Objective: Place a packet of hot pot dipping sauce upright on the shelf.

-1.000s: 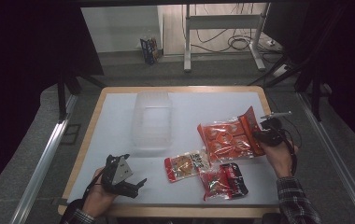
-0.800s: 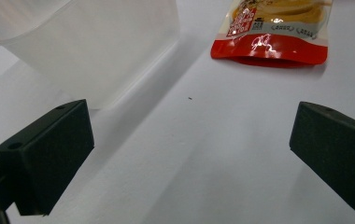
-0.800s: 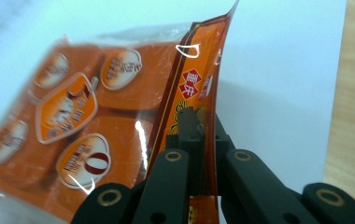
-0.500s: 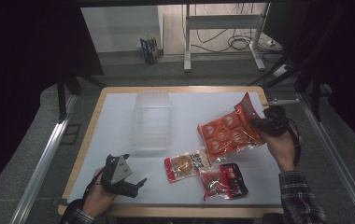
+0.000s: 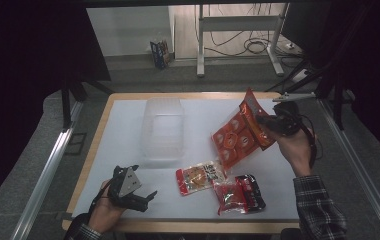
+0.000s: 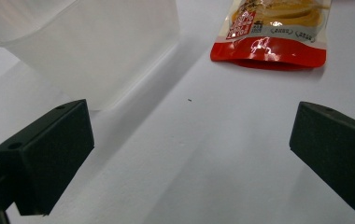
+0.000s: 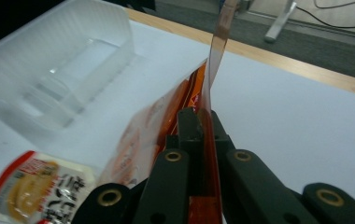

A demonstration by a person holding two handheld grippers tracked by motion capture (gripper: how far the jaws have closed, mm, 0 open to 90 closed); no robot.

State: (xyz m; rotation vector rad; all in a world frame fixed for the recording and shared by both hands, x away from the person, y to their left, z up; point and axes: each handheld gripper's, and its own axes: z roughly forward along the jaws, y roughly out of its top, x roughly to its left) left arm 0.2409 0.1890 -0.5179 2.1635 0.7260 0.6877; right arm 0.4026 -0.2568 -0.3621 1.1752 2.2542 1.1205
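Lifted higher since the earlier frames, the right claw (image 5: 267, 121) stays clenched on the edge of the orange snack pouch (image 5: 239, 134), which now hangs tilted above the surface (image 5: 128, 125), clear of it. Just left stands the clear plastic container (image 5: 163, 129). Two smaller packets (image 5: 198, 177) lie below. Near the front edge, the left claw (image 5: 145, 196) rests released.

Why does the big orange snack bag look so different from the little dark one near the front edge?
The big orange bag hangs tilted in the air, pinched at its edge by the right gripper; the dark bag lies flat on the table, untouched. The orange one is larger and brighter. Both are sealed snack packets.
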